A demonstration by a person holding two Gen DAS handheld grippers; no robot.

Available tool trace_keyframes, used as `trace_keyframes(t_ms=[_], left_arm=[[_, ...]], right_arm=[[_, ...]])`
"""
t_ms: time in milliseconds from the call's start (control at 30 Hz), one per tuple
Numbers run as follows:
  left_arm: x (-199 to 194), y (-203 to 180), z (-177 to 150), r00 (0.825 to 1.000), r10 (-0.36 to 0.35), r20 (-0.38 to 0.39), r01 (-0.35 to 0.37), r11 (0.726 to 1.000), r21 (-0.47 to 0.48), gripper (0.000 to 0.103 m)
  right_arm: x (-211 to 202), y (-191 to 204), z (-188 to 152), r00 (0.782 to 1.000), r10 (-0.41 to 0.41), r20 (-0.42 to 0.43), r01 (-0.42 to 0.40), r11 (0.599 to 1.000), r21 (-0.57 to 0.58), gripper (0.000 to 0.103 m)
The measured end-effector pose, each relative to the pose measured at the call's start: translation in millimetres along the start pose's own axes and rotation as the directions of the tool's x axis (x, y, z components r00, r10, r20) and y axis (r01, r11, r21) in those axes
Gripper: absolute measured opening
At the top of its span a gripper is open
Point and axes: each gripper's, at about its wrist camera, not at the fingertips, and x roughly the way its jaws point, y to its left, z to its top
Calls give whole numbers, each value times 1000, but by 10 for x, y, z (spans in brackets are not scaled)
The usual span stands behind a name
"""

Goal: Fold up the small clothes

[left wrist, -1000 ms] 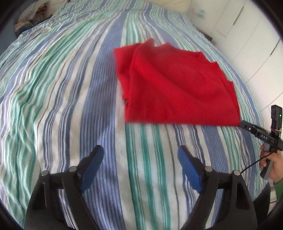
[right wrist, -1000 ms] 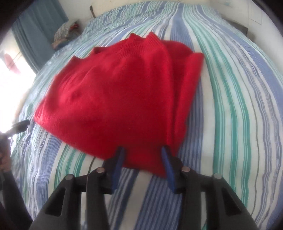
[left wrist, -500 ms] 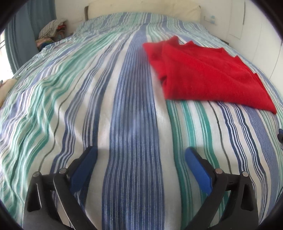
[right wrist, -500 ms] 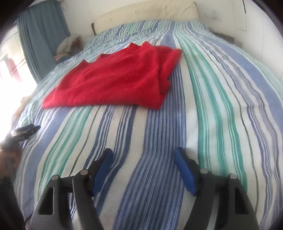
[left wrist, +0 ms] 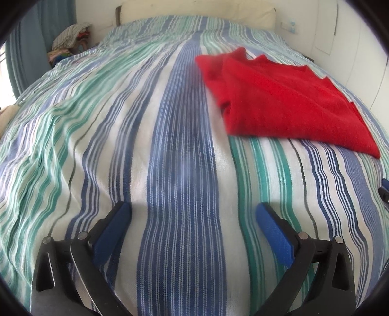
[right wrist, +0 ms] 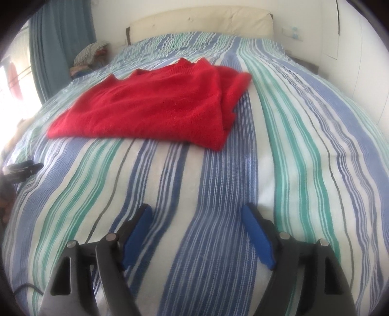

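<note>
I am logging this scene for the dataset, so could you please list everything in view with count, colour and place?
sweater: one, red, folded flat on the bed, beyond both grippers, touched by neither.
bedspread: one, white with blue and green stripes, covering the whole bed.
headboard: one, cream, at the far end of the bed.
pile of clothes: one, mixed colours, beside the bed's far left corner.
curtain: one, blue-grey, on the left wall.
cabinet doors: white, along the right wall; count unclear.
left gripper: one, black with blue fingers, open, empty, above the bedspread.
right gripper: one, black with blue fingers, open, empty.
</note>
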Motion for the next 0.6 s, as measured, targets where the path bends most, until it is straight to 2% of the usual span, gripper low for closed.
trace_keyframes(t_ms=[600], left_arm=[[0, -3, -2, 1000, 1, 0, -1, 1000, -1, 102]], right_arm=[[7, 47, 7, 999, -35, -6, 35, 999, -25, 78]])
